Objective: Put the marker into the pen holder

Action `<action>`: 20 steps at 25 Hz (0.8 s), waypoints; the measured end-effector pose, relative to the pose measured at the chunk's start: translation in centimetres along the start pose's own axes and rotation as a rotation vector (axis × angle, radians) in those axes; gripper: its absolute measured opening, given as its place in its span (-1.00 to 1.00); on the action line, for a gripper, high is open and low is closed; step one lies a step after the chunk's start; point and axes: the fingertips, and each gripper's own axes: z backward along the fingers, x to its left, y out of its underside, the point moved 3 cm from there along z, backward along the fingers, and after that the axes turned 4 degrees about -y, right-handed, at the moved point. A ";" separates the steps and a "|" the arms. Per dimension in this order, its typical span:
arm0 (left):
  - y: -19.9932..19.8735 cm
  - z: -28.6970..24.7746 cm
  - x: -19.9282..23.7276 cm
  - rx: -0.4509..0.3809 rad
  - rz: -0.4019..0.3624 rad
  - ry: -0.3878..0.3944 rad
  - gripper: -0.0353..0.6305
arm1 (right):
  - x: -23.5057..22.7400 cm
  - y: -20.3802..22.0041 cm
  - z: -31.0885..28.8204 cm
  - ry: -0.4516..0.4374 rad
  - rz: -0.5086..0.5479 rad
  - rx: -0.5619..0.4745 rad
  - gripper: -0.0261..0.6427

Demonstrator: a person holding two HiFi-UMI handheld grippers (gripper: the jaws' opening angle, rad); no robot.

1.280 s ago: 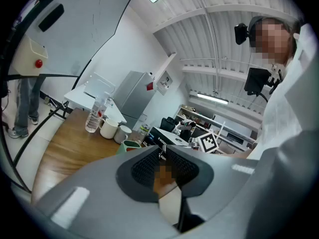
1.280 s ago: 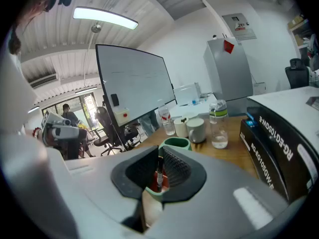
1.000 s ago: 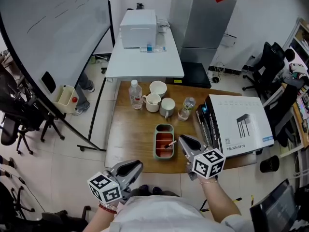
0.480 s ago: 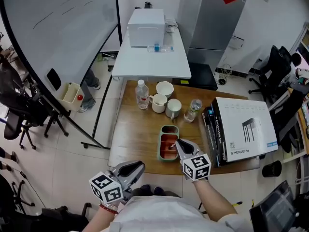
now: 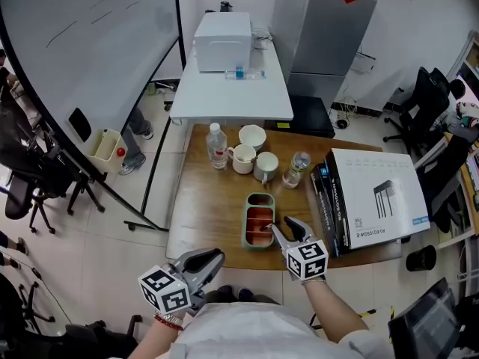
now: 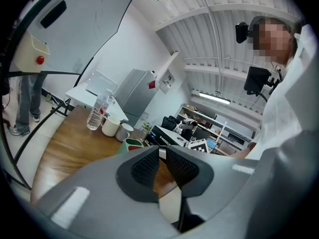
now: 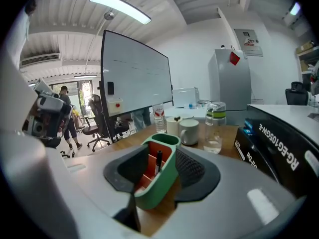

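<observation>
The green pen holder [image 5: 258,219] with an orange inside stands on the wooden table [image 5: 206,215]. In the right gripper view the black marker [image 7: 158,162] stands upright in the pen holder [image 7: 160,185], free of the pads. My right gripper [image 5: 287,228] sits just behind the holder's near end; its jaws are opening, and the right gripper [image 7: 154,171] frames the holder without pressing on it. My left gripper [image 5: 208,258] hangs off the table's near edge, close to the person's body. The left gripper [image 6: 162,156] is shut and holds nothing.
Behind the holder stand a water bottle [image 5: 217,145], three white cups [image 5: 251,136], and a glass jar [image 5: 294,169]. A large white box [image 5: 378,197] and black boxes [image 5: 323,208] fill the table's right side. A whiteboard on a stand [image 5: 90,58] is at the left.
The right gripper has pulled back from over the holder toward the person and its jaws have parted. The marker it held now stands in the holder. The left gripper stayed put.
</observation>
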 end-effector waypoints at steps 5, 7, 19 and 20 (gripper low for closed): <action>0.2 0.0 -0.1 0.005 0.000 0.006 -0.75 | -0.6 1.3 1.1 -0.007 -0.045 0.022 -0.49; 0.3 -0.1 -0.4 0.007 -0.001 0.013 -0.75 | -0.6 1.5 1.1 -0.015 -0.067 0.026 -0.49; 0.0 1.8 0.2 -0.012 0.000 -0.016 -0.75 | -1.1 -0.5 -1.1 -0.050 -0.114 0.032 -0.84; 0.0 2.0 0.4 -0.015 0.002 -0.022 -0.75 | -1.0 -0.6 -1.1 -0.060 -0.104 0.035 -0.84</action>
